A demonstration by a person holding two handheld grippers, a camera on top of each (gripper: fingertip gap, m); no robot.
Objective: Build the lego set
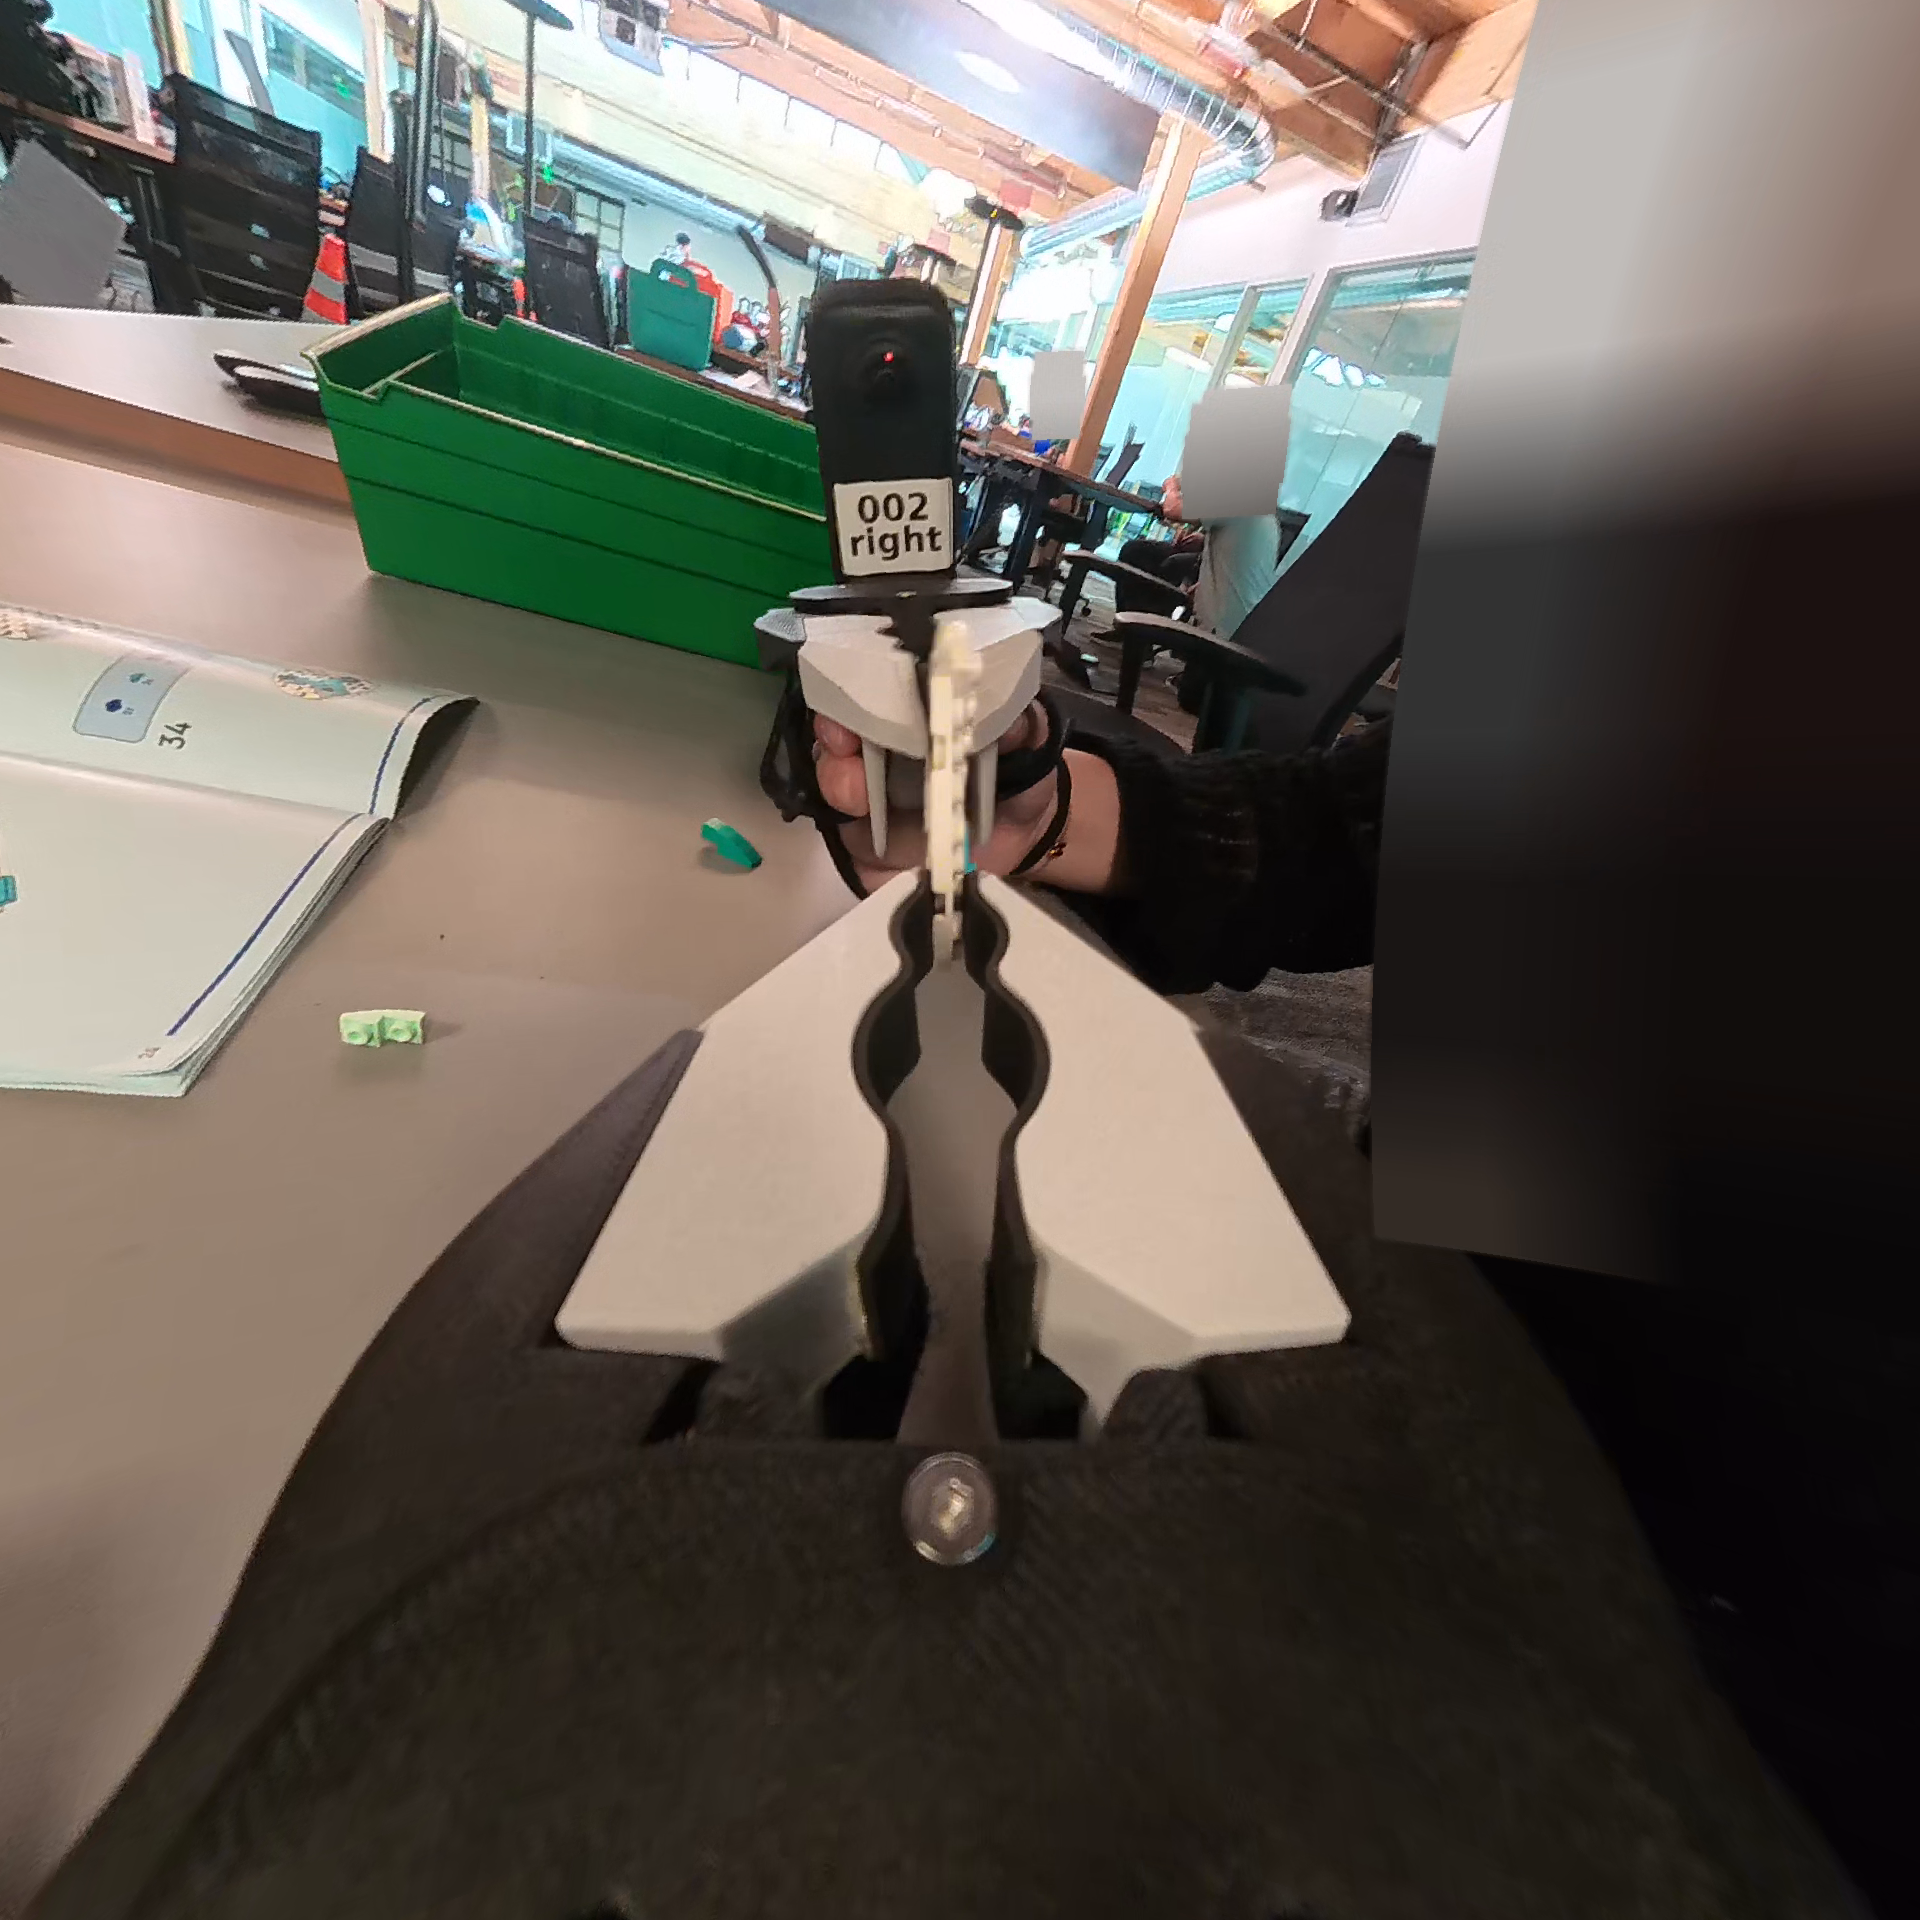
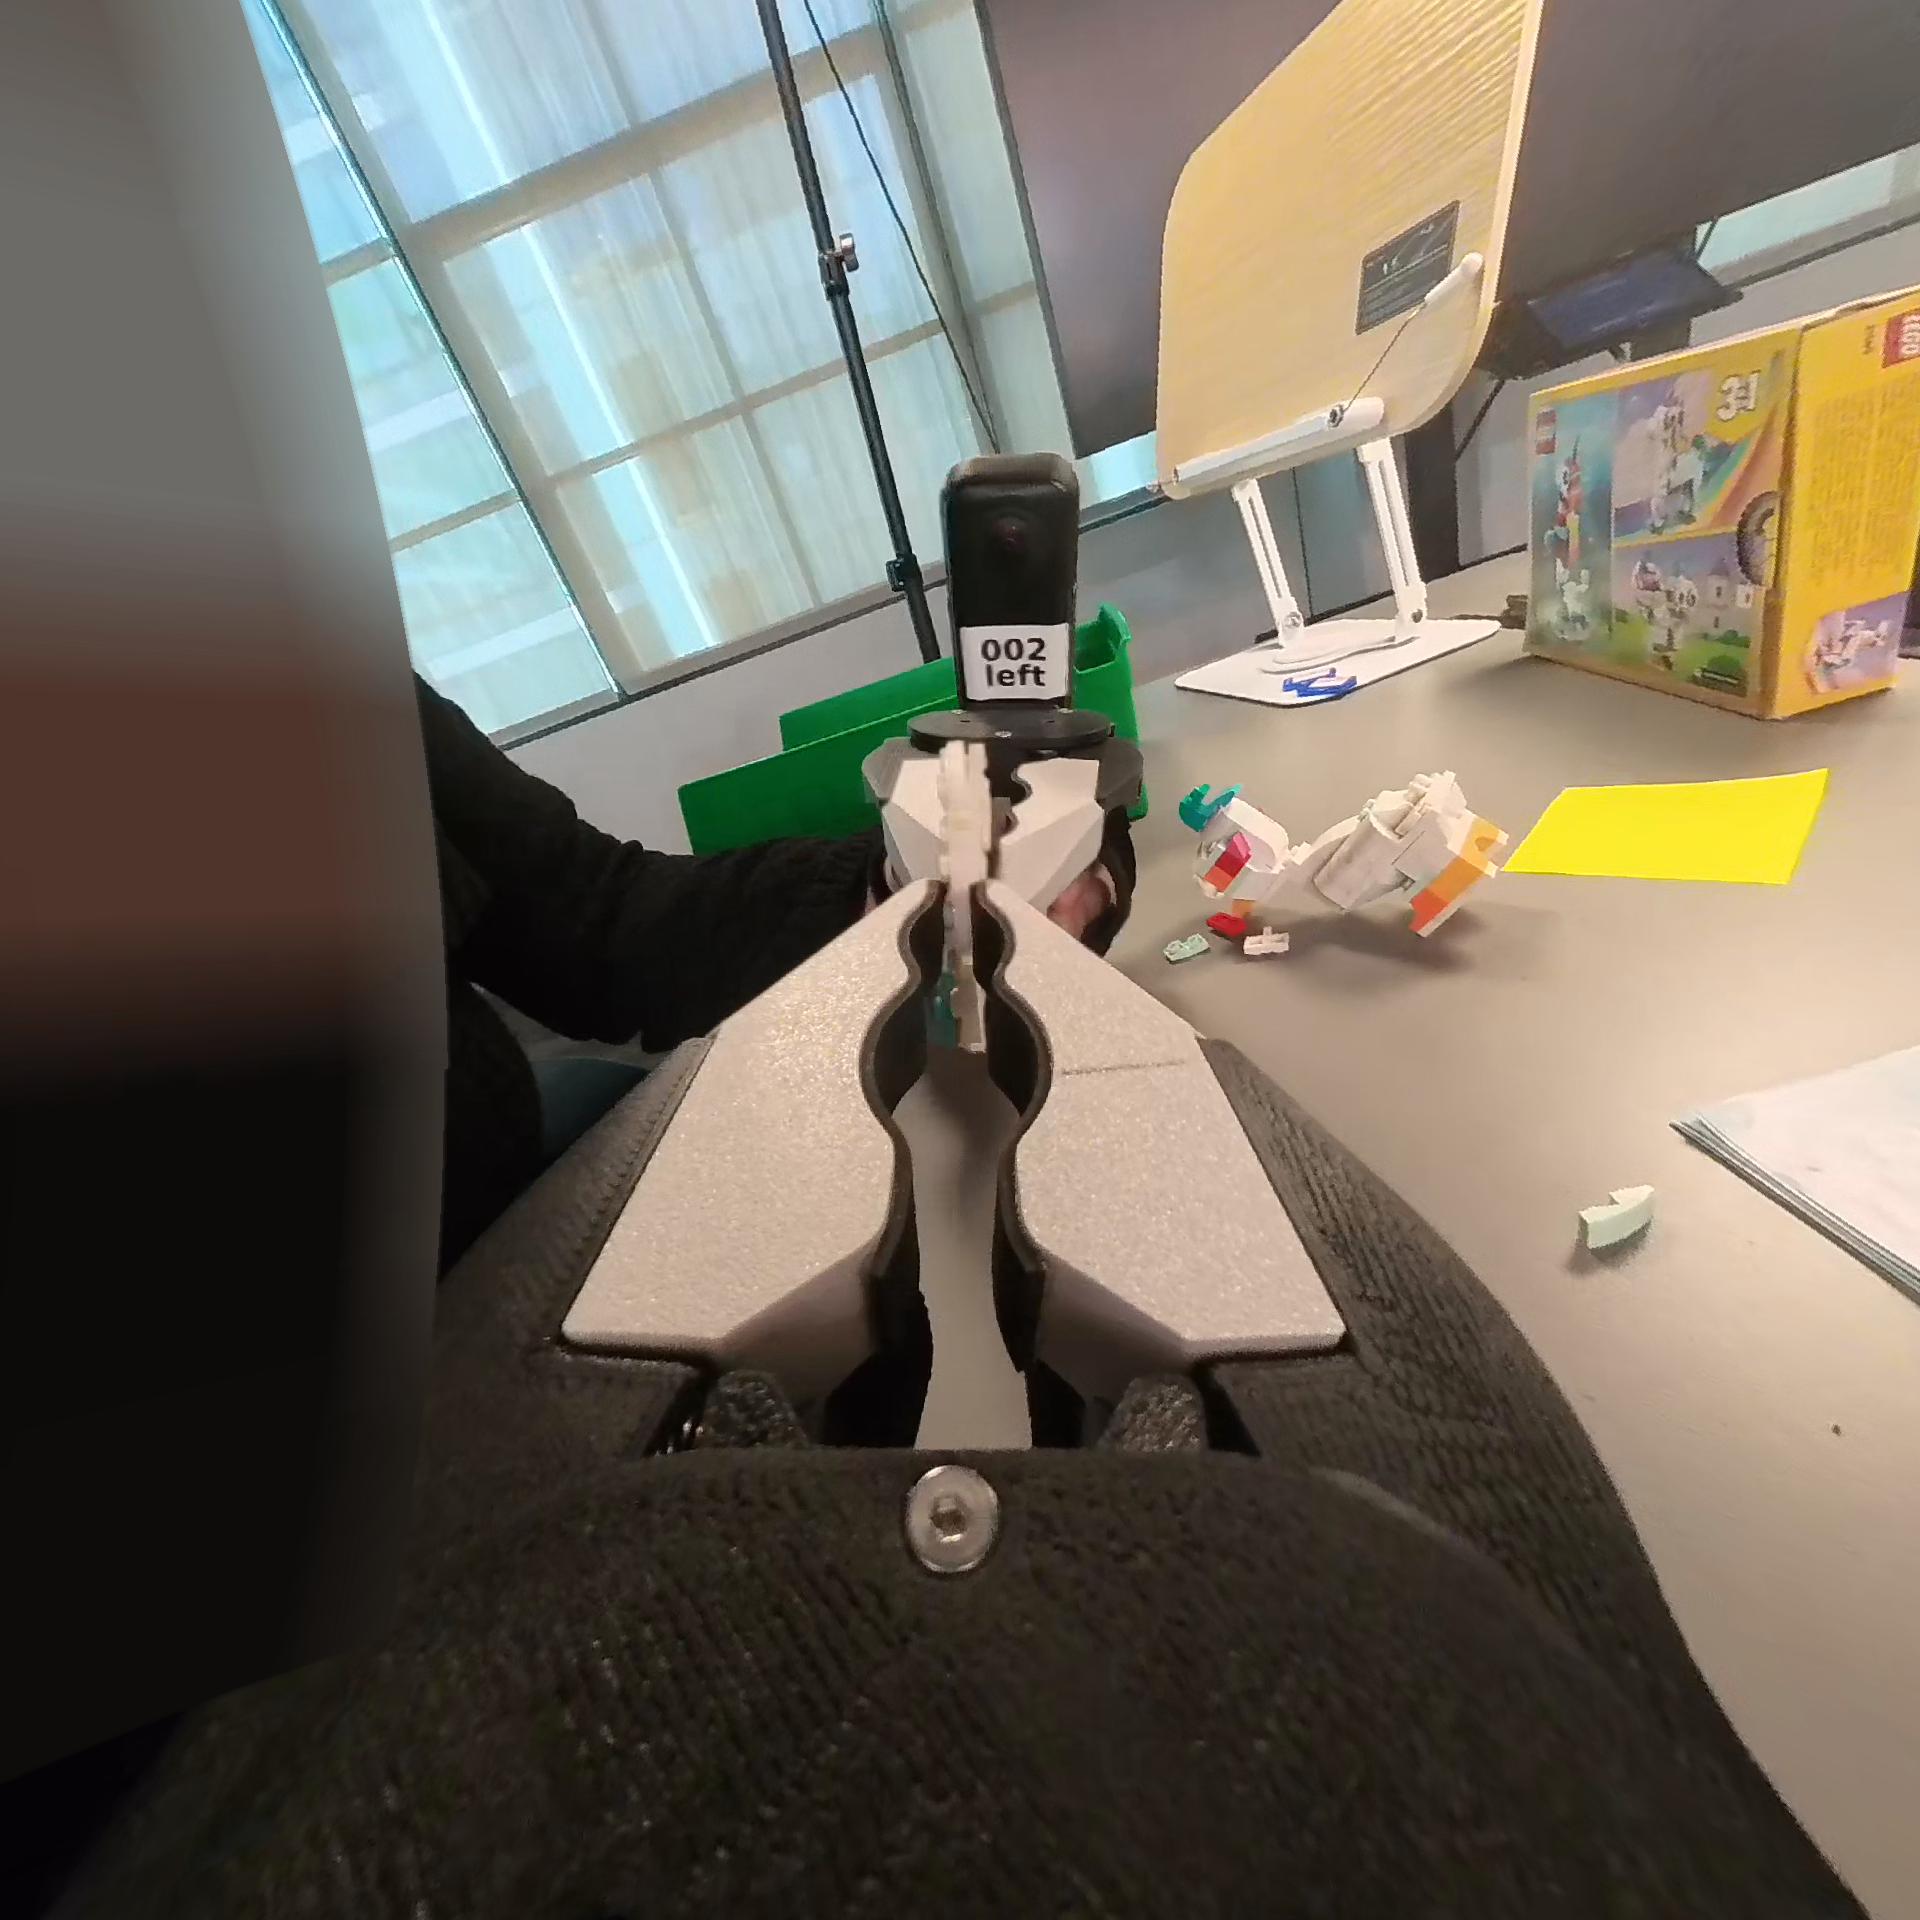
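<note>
While my left claw pinches one end of the white Lego strip, my right claw clamps its other end, holding it in the air above the grey table, near the half-built Lego animal.

**Grey table and what lies on it**

The grey table carries a partly built white model at 1 o'clock in the right wrist view, with a yellow sheet and box beyond. In the left wrist view a booklet lies open at 9 o'clock, green bins at 11, and a pale green brick near the booklet.
</note>
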